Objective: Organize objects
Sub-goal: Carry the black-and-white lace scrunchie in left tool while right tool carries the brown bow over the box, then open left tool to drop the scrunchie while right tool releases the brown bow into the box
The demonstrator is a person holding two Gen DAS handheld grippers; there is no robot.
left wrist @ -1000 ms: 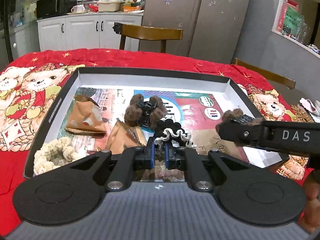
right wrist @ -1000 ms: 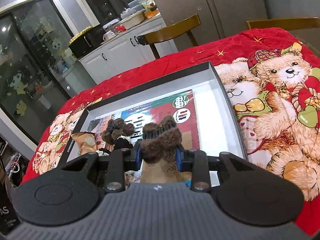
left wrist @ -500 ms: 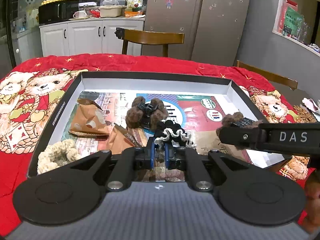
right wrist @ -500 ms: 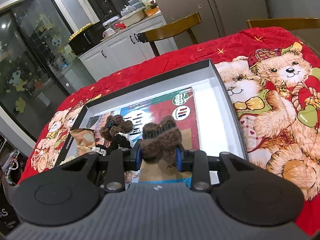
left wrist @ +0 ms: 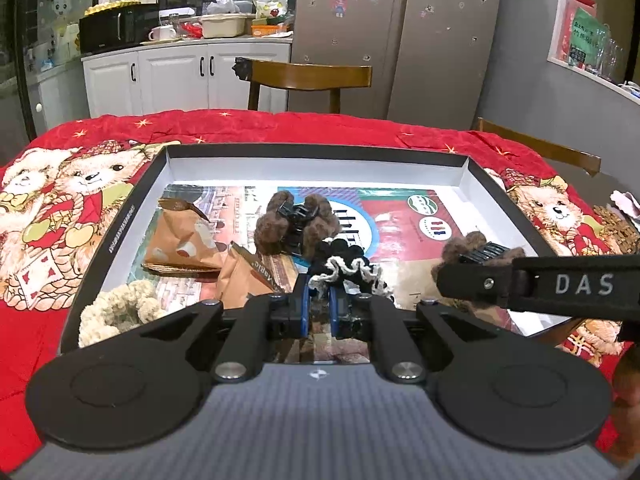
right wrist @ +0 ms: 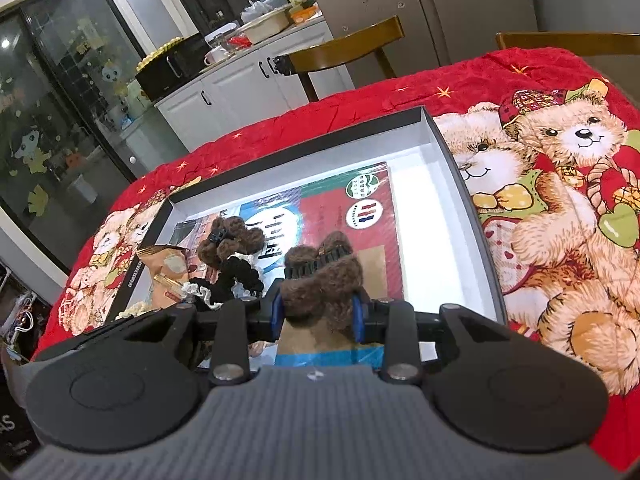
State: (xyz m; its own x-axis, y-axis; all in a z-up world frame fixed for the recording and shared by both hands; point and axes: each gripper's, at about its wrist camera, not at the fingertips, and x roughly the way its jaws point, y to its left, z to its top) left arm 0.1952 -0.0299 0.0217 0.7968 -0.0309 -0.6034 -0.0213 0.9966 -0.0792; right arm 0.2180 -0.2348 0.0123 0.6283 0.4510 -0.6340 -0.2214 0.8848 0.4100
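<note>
Inside the shallow box (left wrist: 120,224) on the red bear blanket (left wrist: 240,124), going from its left wall to its right: a cream scrunchie (left wrist: 116,308) lies in the near left corner, then two brown snack packets (left wrist: 180,240), then a brown fuzzy hair claw (left wrist: 294,226) resting near the middle of the box floor.

The left gripper (left wrist: 318,310) is pressed almost together and pinches the edge of a black scrunchie with white trim (left wrist: 346,266). The scrunchie extends forward from the fingertips and lies just in front of the resting claw, seemingly touching it.

To the right, the right gripper (right wrist: 318,314) is closed on a second brown fuzzy hair claw (right wrist: 320,280), which fills the gap between its fingers. This claw hangs over the near right part of the box, and its long axis runs across the fingers. Whether it touches the floor cannot be told.

The deciding relation seems to be this: the resting claw lies to the left and further ahead of the held claw, with the scrunchie between them. The right wall side of the box floor is bare, so the right gripper has the nearer free place.
</note>
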